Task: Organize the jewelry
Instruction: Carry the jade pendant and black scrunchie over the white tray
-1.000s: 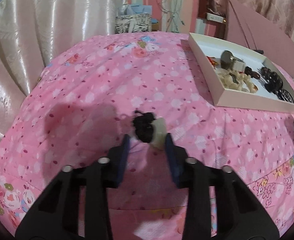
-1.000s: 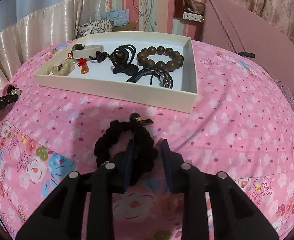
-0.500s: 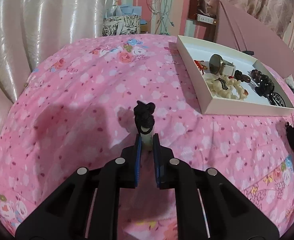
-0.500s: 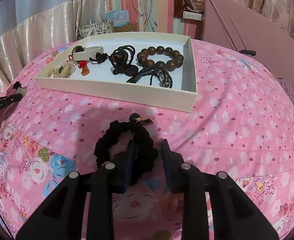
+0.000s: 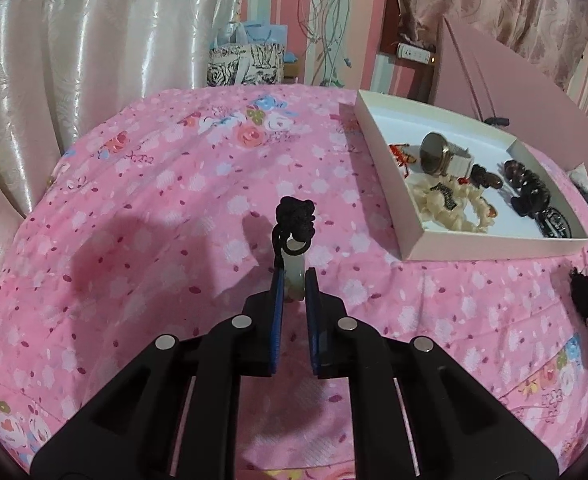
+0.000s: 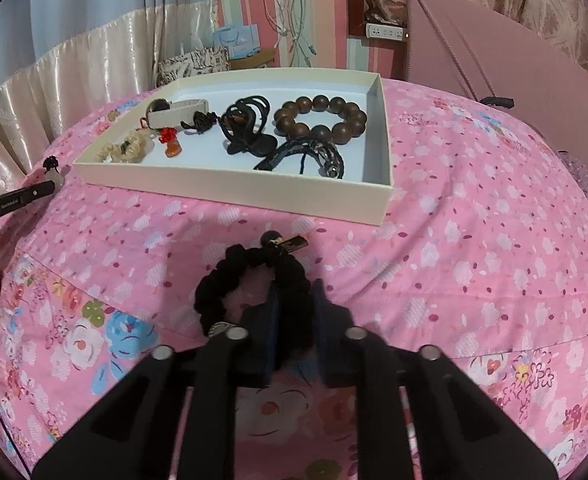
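Currently, left gripper jaws pinch a pale jade ring with black knotted cord; right gripper jaws pinch a black fabric scrunchie on the pink floral bed.

- Bedspread: matt printed cotton-like cloth, softly creased.
- Tray: smooth matt white card.
- Bead bracelet, near the tray's right edge: dark, polished wood.
- Scrunchie: fuzzy black fabric with a small shiny metal tag.
- Pendant: pale, smooth, glossy stone on knotted black cord.
- Watch, toward the tray's far edge: brushed metal case.
- Curtain: glossy satin.
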A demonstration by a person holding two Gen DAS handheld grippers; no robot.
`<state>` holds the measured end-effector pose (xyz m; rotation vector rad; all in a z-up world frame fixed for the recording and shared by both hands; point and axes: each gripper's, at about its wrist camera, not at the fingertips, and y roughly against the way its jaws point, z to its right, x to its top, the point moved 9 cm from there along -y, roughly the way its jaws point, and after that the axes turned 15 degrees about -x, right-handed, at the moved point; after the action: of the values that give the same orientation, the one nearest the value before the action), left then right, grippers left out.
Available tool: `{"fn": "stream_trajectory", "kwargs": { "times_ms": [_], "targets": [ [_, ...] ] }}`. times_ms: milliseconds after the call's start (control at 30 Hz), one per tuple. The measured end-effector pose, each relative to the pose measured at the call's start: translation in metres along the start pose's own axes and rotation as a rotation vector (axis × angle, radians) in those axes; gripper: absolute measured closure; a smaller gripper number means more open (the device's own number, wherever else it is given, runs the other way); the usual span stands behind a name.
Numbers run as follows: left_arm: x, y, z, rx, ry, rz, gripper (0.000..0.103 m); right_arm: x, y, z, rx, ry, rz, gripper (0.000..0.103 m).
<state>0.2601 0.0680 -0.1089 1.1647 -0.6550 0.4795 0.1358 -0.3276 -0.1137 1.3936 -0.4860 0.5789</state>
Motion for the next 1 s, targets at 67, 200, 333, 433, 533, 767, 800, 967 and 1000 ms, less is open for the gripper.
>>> {"fn": "stream_trajectory", "kwargs": {
  "times_ms": [67,200,333,433,533,767,800,967,1000],
  "targets": [
    [0.001,0.004,0.004,-0.008,-0.006,0.008,0.094,0.001,0.002,0.002,0.015,-0.017,0.008,0.093],
    [0.006,0.012,0.017,-0.024,-0.027,0.023,0.094,0.004,0.008,0.008,0.064,-0.060,0.039,0.093],
    [0.013,0.022,0.032,-0.028,-0.061,0.042,0.094,0.009,0.015,0.011,0.083,-0.078,0.058,0.094],
    [0.024,0.028,0.047,-0.023,-0.089,0.057,0.094,0.021,0.026,0.013,0.084,-0.080,0.093,0.094],
    [0.038,0.034,0.065,-0.049,-0.108,0.081,0.094,0.044,0.044,0.017,0.085,-0.081,0.148,0.094],
    [0.071,0.029,0.115,-0.112,-0.146,0.121,0.094,0.095,0.056,0.019,0.095,-0.078,0.223,0.094],
    [0.073,0.025,0.123,-0.120,-0.149,0.122,0.094,0.101,0.054,0.018,0.097,-0.081,0.229,0.094],
    [0.078,-0.003,0.157,-0.160,-0.174,0.101,0.094,0.118,0.031,0.012,0.090,-0.095,0.226,0.094],
    [0.077,-0.009,0.162,-0.167,-0.178,0.095,0.094,0.118,0.031,0.012,0.090,-0.095,0.226,0.094]
  ]
}}
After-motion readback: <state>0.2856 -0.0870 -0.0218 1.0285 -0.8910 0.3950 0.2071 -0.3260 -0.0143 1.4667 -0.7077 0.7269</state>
